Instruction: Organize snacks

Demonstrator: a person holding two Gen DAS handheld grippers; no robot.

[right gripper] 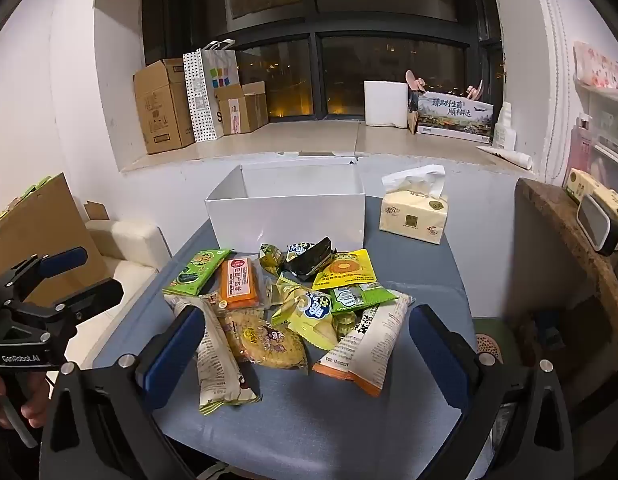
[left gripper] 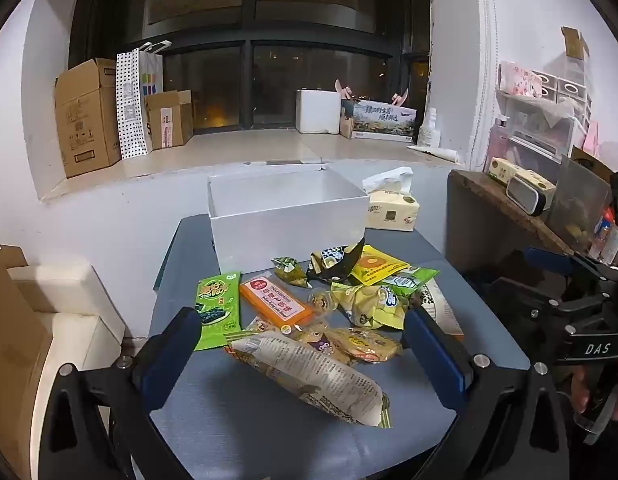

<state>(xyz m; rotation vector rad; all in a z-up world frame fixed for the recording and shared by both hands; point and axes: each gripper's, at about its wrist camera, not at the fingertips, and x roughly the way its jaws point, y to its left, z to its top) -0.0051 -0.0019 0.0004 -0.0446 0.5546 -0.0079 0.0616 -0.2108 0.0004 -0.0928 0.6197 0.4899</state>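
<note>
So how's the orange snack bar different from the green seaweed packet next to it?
The orange snack bar is a thick, blocky slab with a red and white label; the green seaweed packet is a thin, flat sachet printed all over. The bar touches the main snack pile, while the packet lies at its left edge. Both lie flat on the grey table, outside the white box.

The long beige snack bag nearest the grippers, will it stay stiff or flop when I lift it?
The long beige snack bag looks puffy and crinkled, so it probably sags if lifted by one end. Likely light for its size. The glossy wrapper may slip.
</note>
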